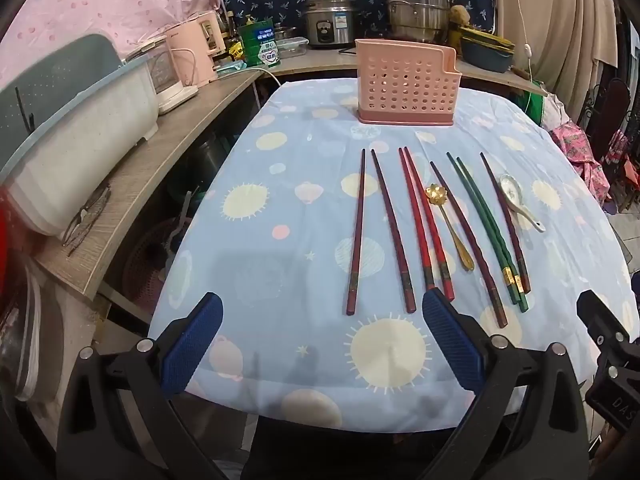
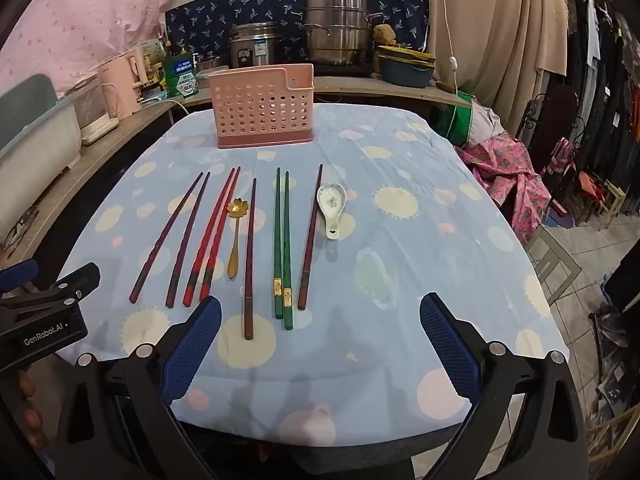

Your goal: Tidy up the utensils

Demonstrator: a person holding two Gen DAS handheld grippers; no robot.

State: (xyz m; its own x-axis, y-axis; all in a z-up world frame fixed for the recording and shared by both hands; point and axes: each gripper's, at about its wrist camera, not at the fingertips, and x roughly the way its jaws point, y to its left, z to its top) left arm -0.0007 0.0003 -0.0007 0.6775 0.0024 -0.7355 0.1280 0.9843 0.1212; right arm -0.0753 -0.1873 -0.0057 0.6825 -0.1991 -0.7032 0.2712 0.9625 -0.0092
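Observation:
A pink perforated utensil holder stands upright at the far end of the blue-clothed table. In front of it lie rows of chopsticks: a dark pair, a red pair, a green pair and two single dark ones. A gold spoon and a white ceramic spoon lie among them. My left gripper and right gripper hover open above the near edge, holding nothing.
A wooden counter runs along the left and back, carrying a white tub, a pink kettle, a rice cooker and a steel steamer pot. Clothes and a chair crowd the right side.

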